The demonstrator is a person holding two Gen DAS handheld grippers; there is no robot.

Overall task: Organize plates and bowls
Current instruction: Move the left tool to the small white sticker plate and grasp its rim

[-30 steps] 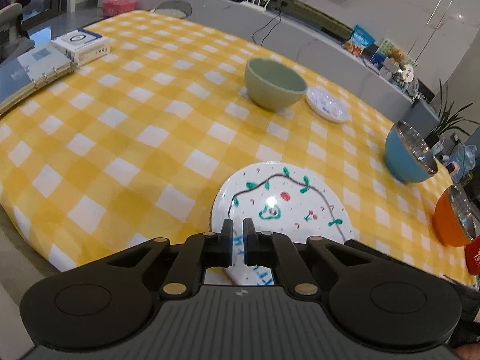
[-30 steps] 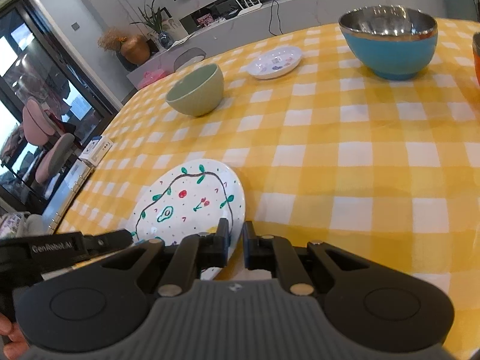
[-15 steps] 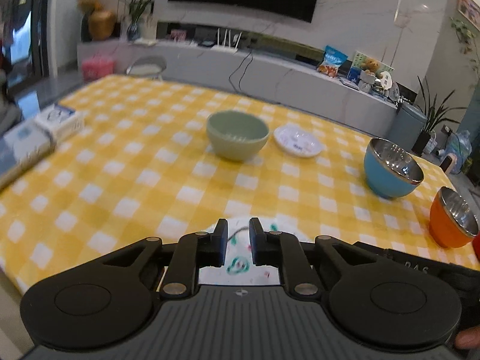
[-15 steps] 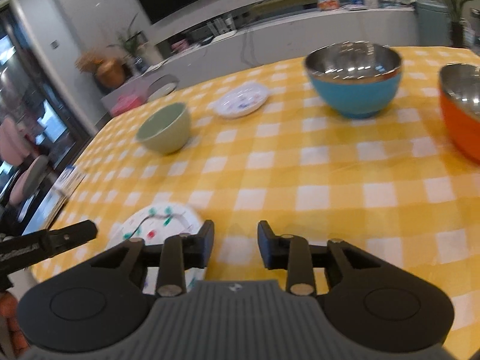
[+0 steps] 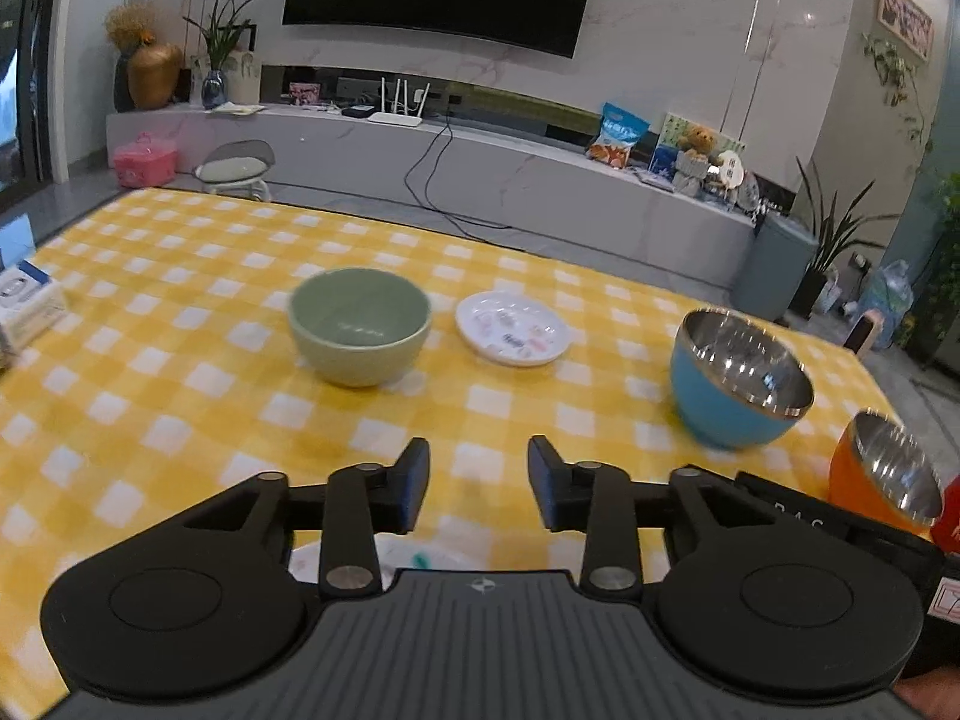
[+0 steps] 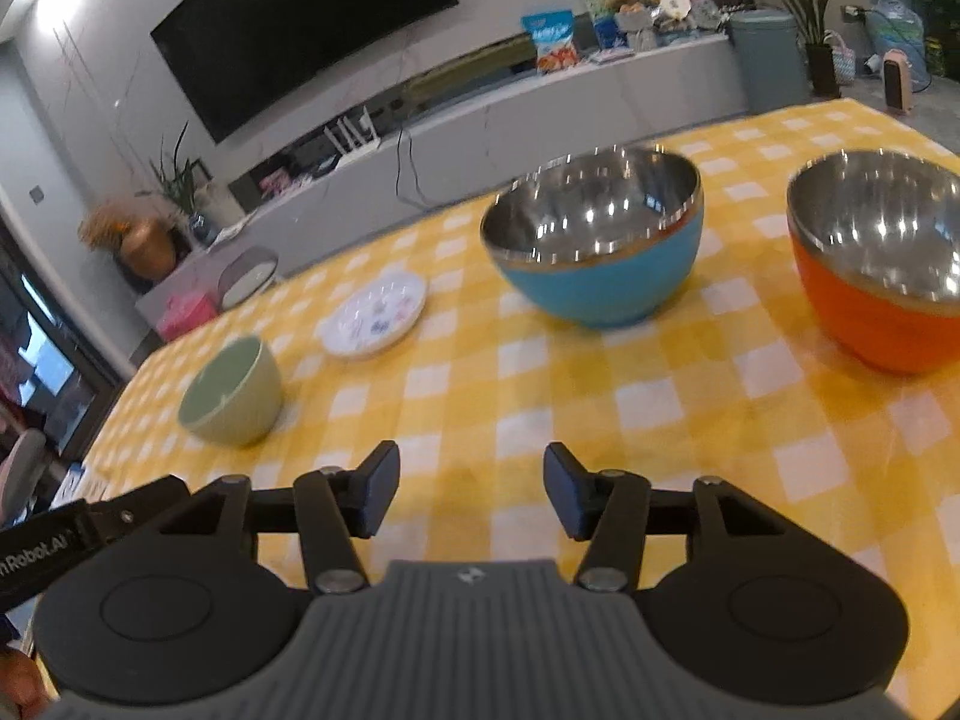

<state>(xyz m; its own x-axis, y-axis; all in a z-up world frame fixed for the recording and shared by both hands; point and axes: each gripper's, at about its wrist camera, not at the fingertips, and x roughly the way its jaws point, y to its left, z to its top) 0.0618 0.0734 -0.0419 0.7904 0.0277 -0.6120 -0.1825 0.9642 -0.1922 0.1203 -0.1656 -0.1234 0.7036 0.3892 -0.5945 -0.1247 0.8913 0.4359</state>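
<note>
On the yellow checked table a green bowl [image 5: 359, 327] stands at centre left, with a small white plate [image 5: 512, 336] to its right. A blue steel-lined bowl [image 5: 739, 385] and an orange steel-lined bowl [image 5: 882, 477] stand at the right. They also show in the right wrist view: green bowl [image 6: 231, 391], small plate [image 6: 375, 315], blue bowl [image 6: 594, 237], orange bowl [image 6: 882, 258]. My left gripper [image 5: 478, 489] is open and empty above the large painted plate [image 5: 414, 558], which is mostly hidden beneath it. My right gripper [image 6: 471, 495] is open and empty over bare cloth.
A white box [image 5: 24, 303] lies at the table's left edge. A long grey TV bench [image 5: 480, 180] runs behind the table, with a stool [image 5: 234, 171] and a pink case [image 5: 146, 159] on the floor.
Both grippers let go of the large painted plate, opened wide, lifted and tilted up. The right gripper moved right, nearer the blue and orange bowls.
</note>
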